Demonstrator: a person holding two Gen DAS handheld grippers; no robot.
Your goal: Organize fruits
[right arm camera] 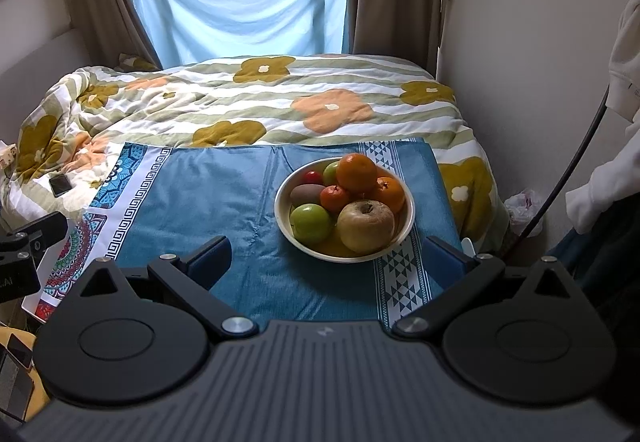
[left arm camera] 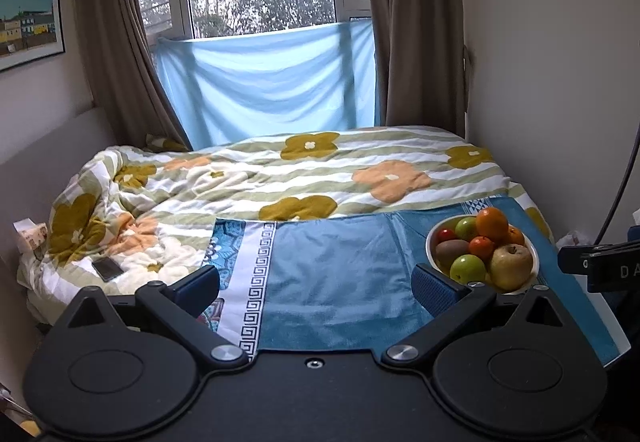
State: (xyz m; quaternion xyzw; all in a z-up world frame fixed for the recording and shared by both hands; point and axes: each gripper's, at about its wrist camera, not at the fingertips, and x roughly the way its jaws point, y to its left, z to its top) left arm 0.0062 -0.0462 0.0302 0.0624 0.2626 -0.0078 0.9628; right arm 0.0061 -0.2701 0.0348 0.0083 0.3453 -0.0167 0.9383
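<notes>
A white bowl (right arm camera: 405, 226) full of fruit sits on a blue patterned cloth (right arm camera: 216, 194). In it lie a large yellow apple (right arm camera: 366, 226), a green apple (right arm camera: 310, 220), a kiwi (right arm camera: 306, 193), a big orange (right arm camera: 356, 172) on top, smaller oranges, a red fruit and another green one. My right gripper (right arm camera: 328, 258) is open, just short of the bowl's near rim, holding nothing. In the left wrist view the bowl (left arm camera: 431, 242) is at the right, beside the right finger of my left gripper (left arm camera: 316, 286), which is open and holds nothing.
The cloth (left arm camera: 332, 274) covers a board lying on a bed with a flowered duvet (left arm camera: 248, 178). A phone (left arm camera: 108, 269) lies on the duvet at left. A wall stands close on the right. Curtains and a window are behind the bed.
</notes>
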